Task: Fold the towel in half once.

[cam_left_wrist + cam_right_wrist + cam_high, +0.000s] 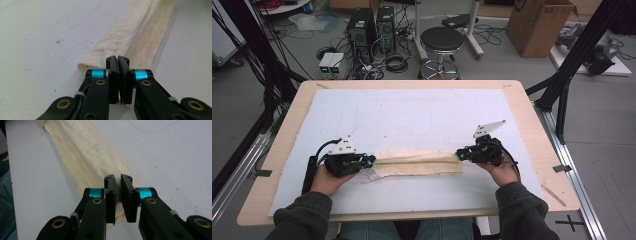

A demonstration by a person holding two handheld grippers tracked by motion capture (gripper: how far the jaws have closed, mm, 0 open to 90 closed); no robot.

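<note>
The folded cream towel point(419, 163) lay stretched between both grippers. The left gripper point(117, 59) and right gripper point(117, 178) each stood nearly shut, seemingly pinching a towel end. Mid-fold, I judged; next, carrying both ends over together.

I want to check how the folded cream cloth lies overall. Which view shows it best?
The high view: the cloth shows end to end, a long folded strip between the left gripper and right gripper. Each gripper view shows the cloth running away from the end at its own jaws, its weave and fold up close.
</note>
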